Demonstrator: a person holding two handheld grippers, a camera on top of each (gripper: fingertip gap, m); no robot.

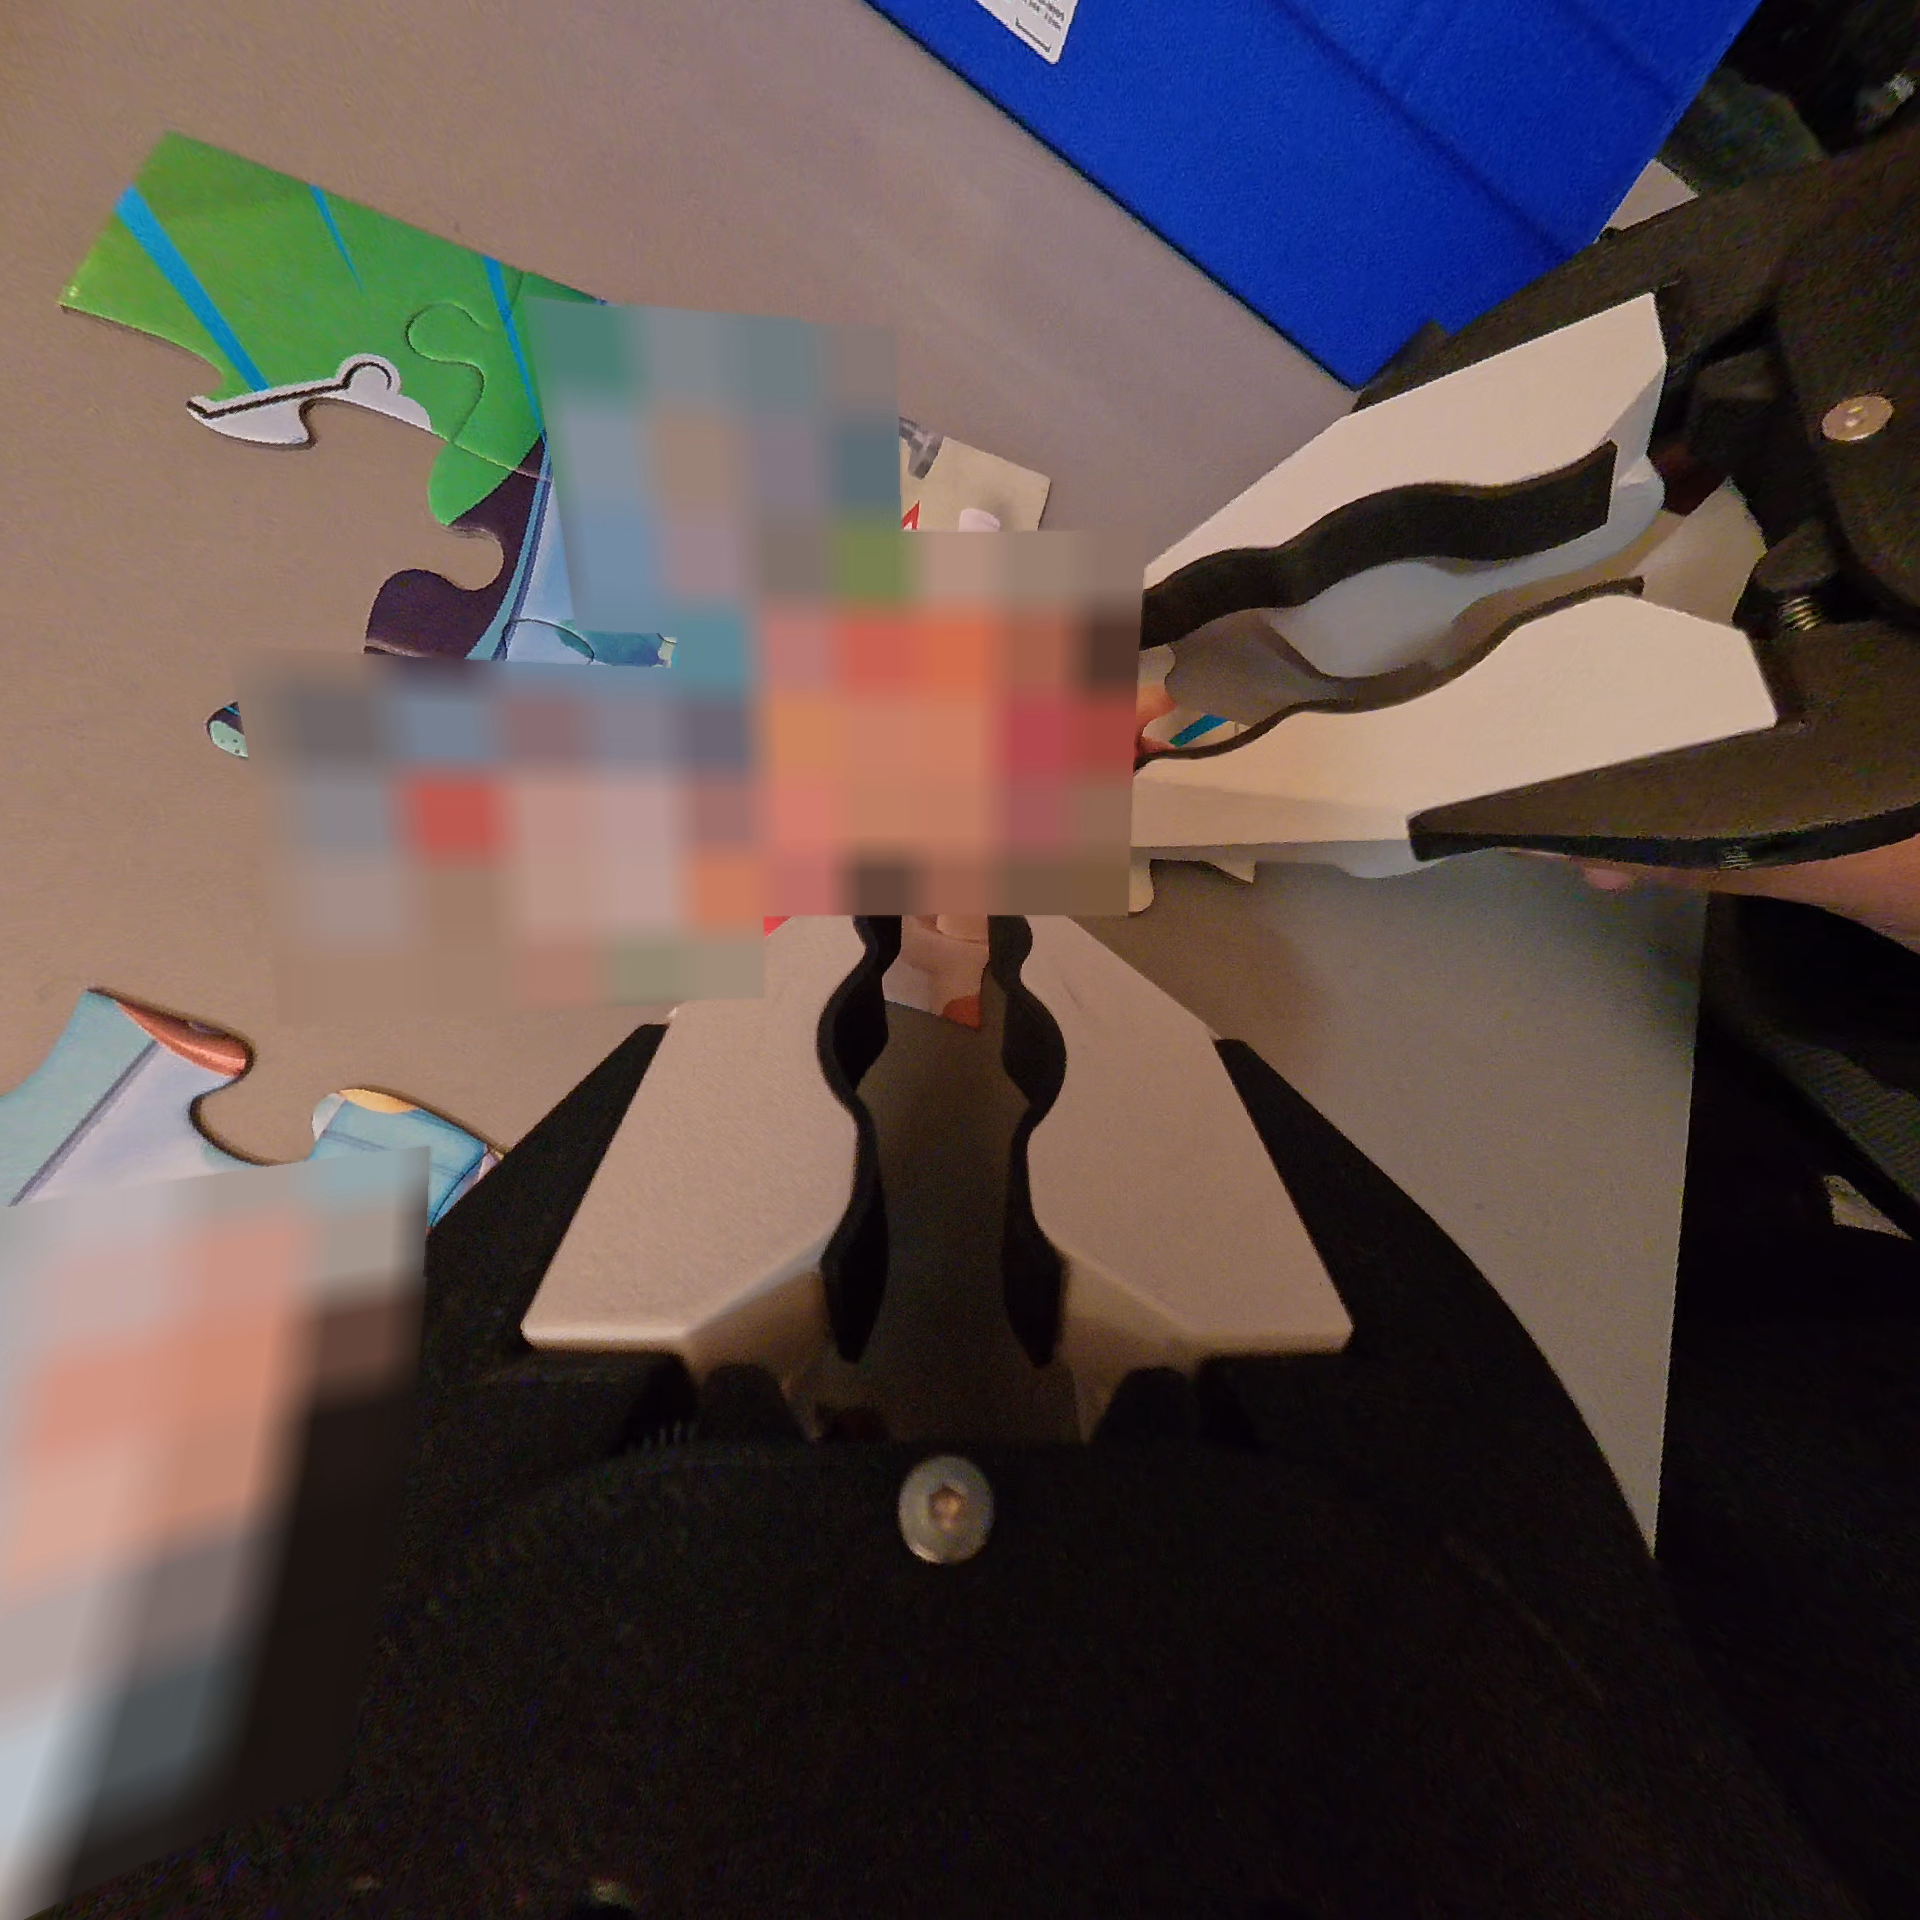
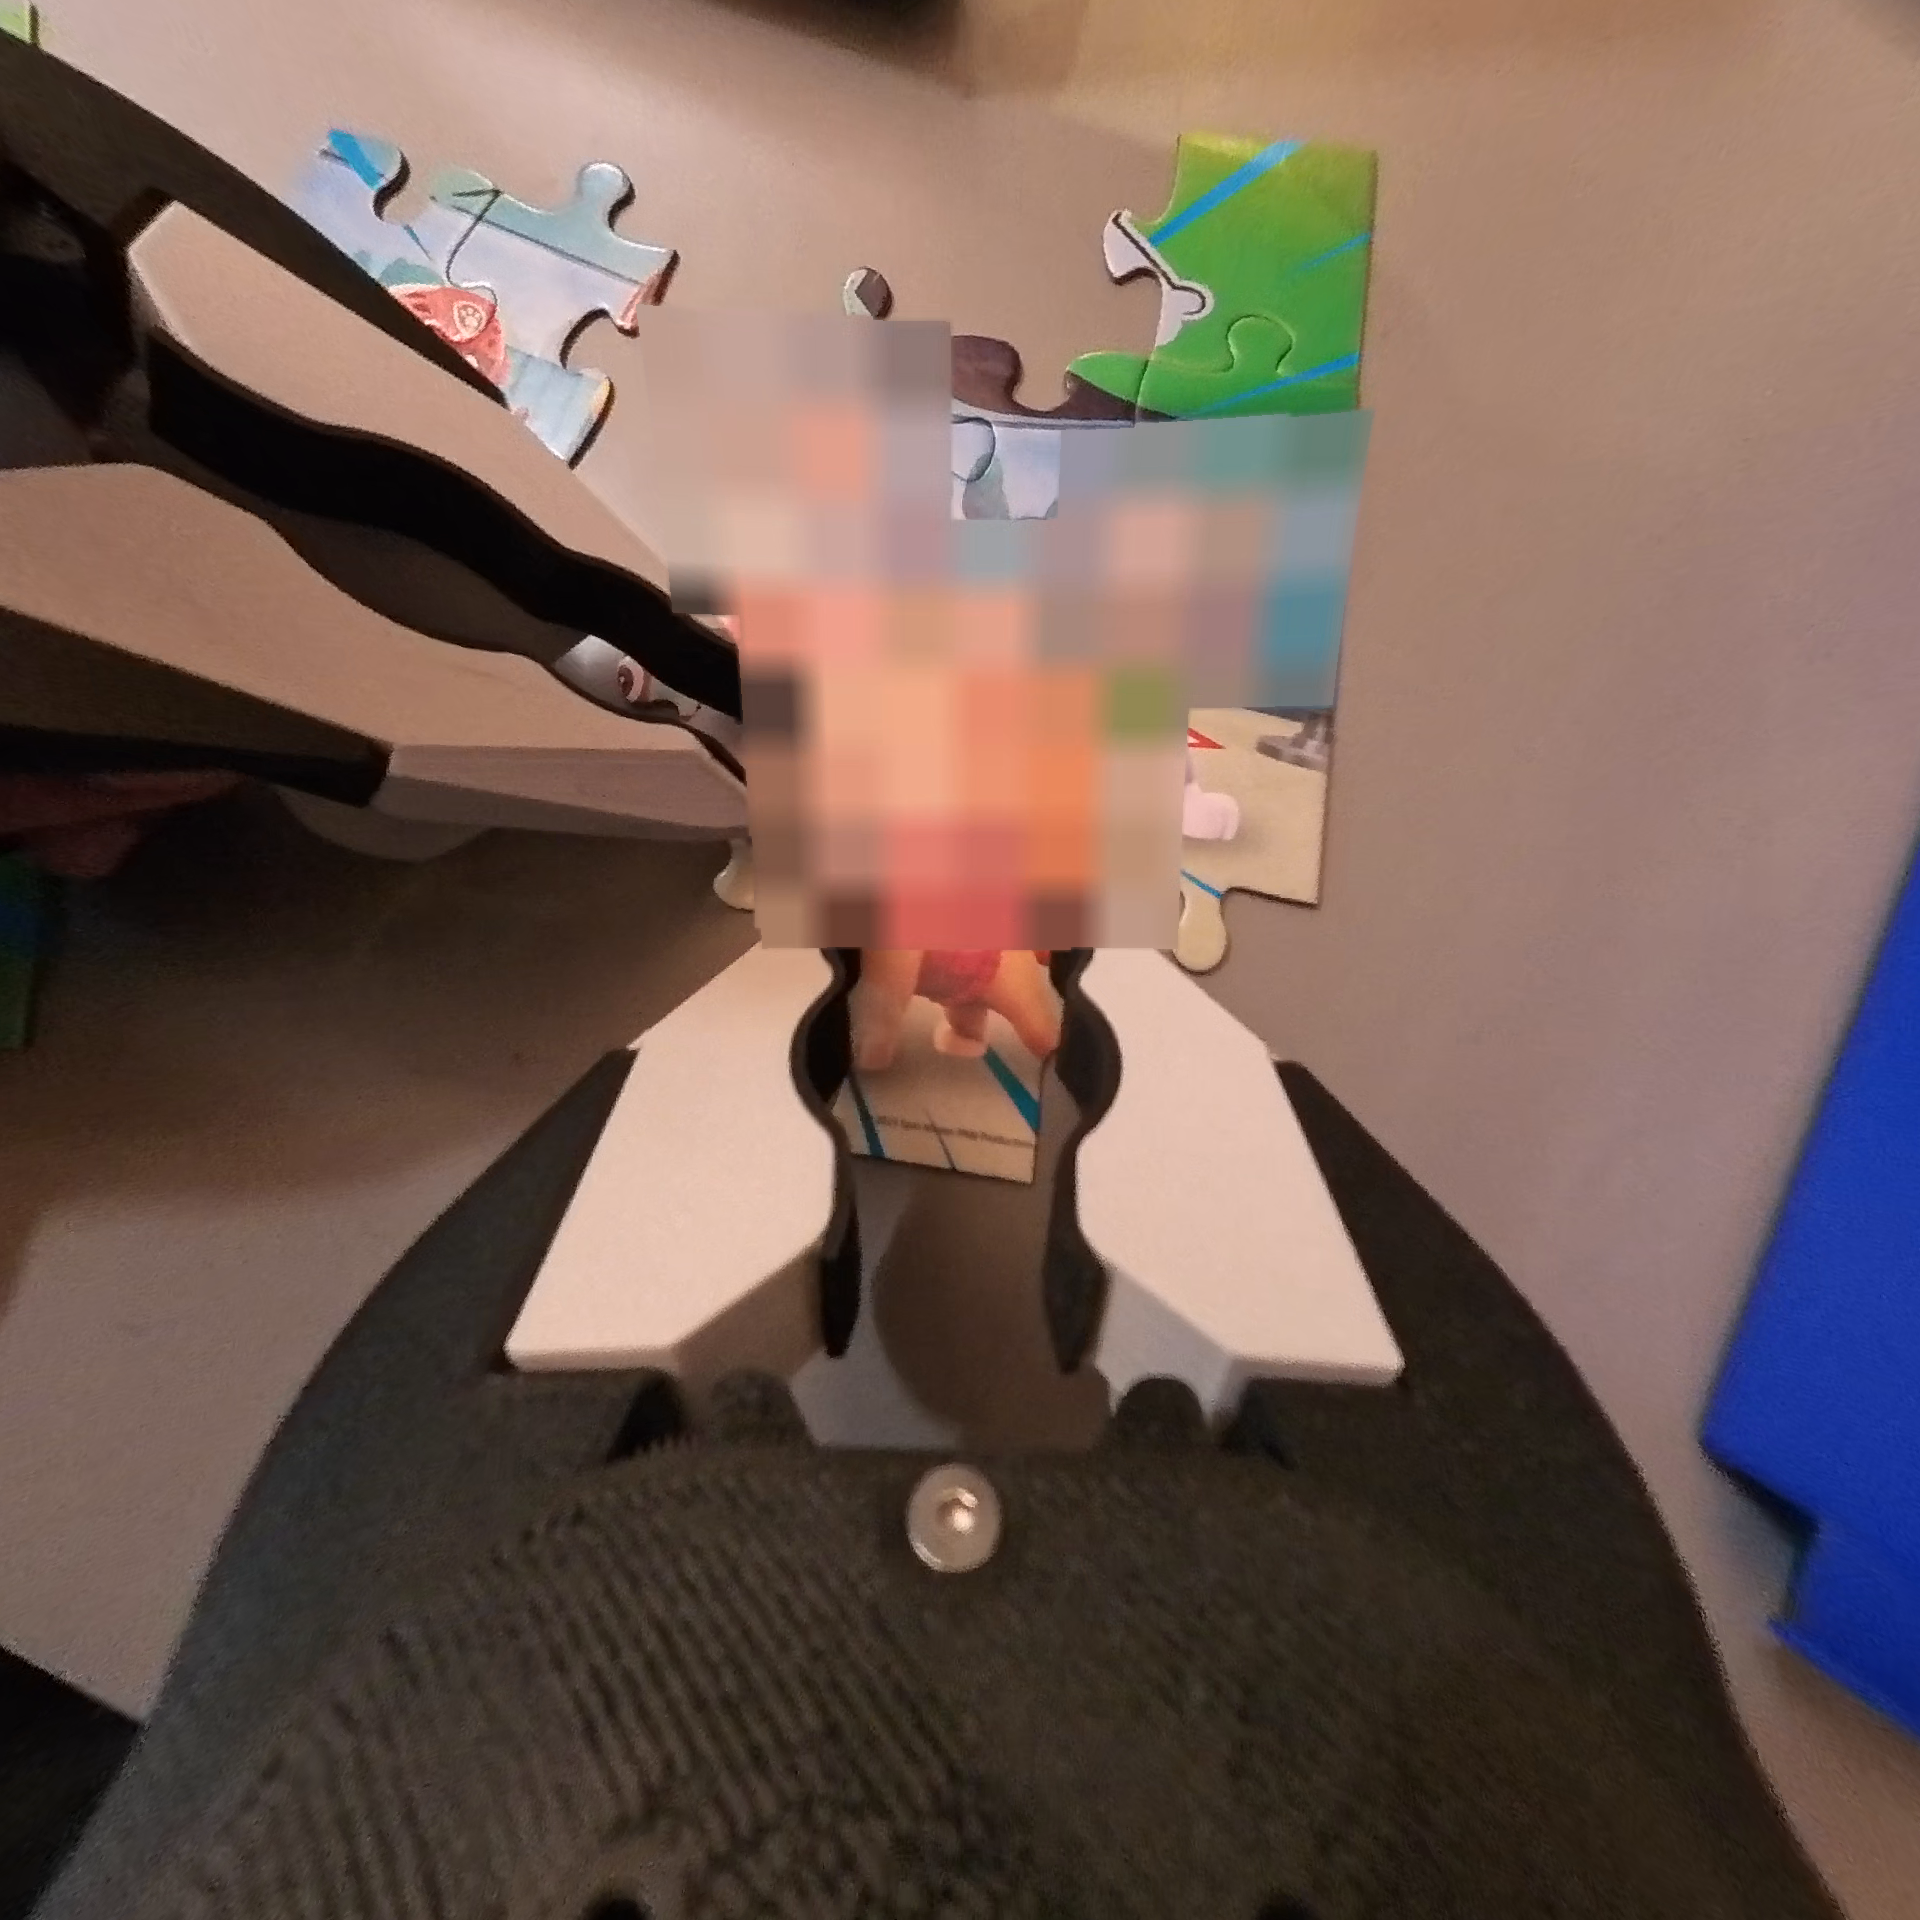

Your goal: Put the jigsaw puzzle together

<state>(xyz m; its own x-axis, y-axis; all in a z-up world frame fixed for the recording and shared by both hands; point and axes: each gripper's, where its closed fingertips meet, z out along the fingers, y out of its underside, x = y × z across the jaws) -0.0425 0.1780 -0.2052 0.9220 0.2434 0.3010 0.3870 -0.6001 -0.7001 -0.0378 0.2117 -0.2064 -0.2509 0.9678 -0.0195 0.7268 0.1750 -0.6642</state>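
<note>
A partly joined jigsaw puzzle (image 1: pixel 312 281) lies flat on the grey table (image 1: pixel 727 156); much of it is under mosaic patches. My left gripper (image 1: pixel 943 930) is at the puzzle's near edge, shut on a white and orange puzzle piece (image 1: pixel 935 977). The right wrist view shows this gripper (image 2: pixel 732 717) from the side, with a grey piece pinched at its tips. My right gripper (image 2: pixel 951 961) is shut on a pale piece with blue lines (image 2: pixel 945 1122). In the left wrist view it (image 1: pixel 1143 696) comes in from the right, at the puzzle's right edge. The two grippers' tips are close together.
A blue box (image 1: pixel 1351 156) stands on the table beyond the puzzle, also in the right wrist view (image 2: pixel 1849 1351). Joined light-blue pieces (image 1: pixel 104 1091) lie apart to my left, also in the right wrist view (image 2: pixel 540 249). The table's edge (image 1: pixel 1694 1143) runs close on the right.
</note>
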